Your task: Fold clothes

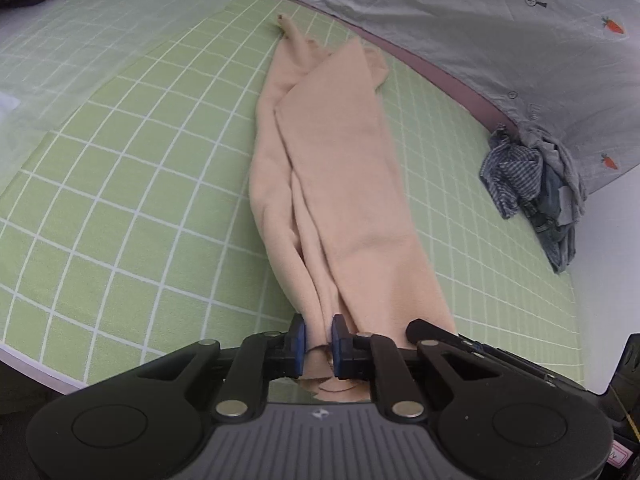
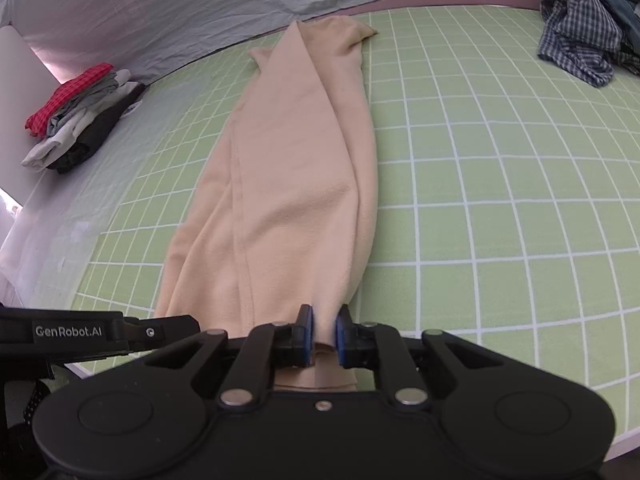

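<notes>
A long peach garment lies stretched away from me on the green checked sheet, folded lengthwise into a narrow strip. My left gripper is shut on its near end, the blue pads pinching bunched cloth. In the right wrist view the same peach garment runs from the near edge to the far side of the bed. My right gripper is shut on that near end too, beside the left one, whose black body shows at the lower left. The near end is lifted slightly off the sheet.
A crumpled pile with a blue checked shirt sits at the far right. A stack of folded clothes, red checked on top, lies at the far left. A grey carrot-print cover bounds the far side.
</notes>
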